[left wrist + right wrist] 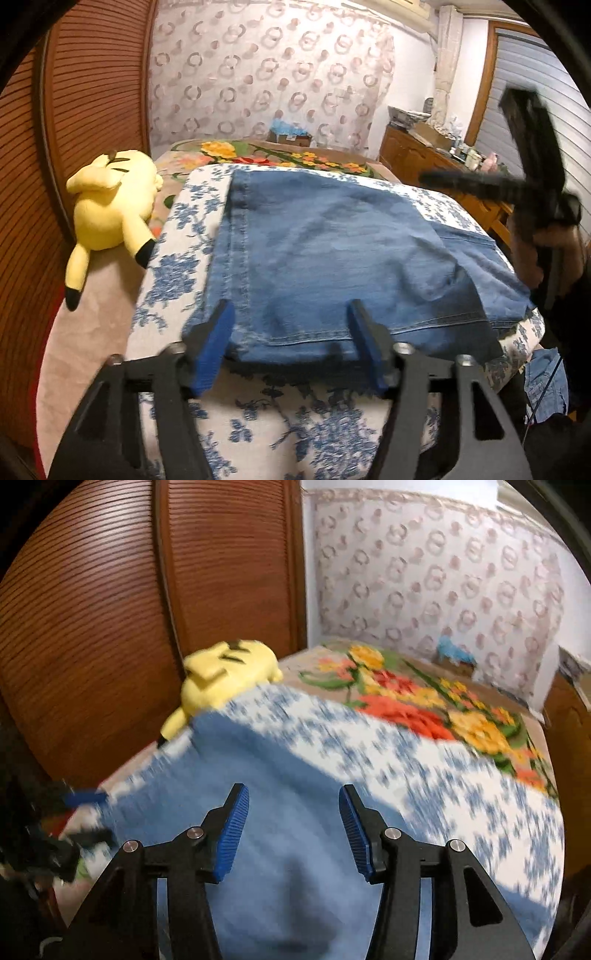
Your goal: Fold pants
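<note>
Blue denim pants (332,251) lie folded flat on a white cushion with blue flowers (177,273). My left gripper (291,310) is open and empty, its blue pads at the near hem of the pants. My right gripper (291,794) is open and empty just above the pants (258,775), which look blurred in the right wrist view. In the left wrist view the right gripper (517,177) shows as a blurred black shape held above the right side of the pants. The left gripper (83,797) shows at the left edge of the right wrist view.
A yellow plush toy (110,206) lies left of the cushion, by a brown slatted wardrobe door (85,110). A flowered blanket (424,701) covers the bed behind. A wooden dresser (436,158) stands at the right. More denim (546,384) hangs off the right edge.
</note>
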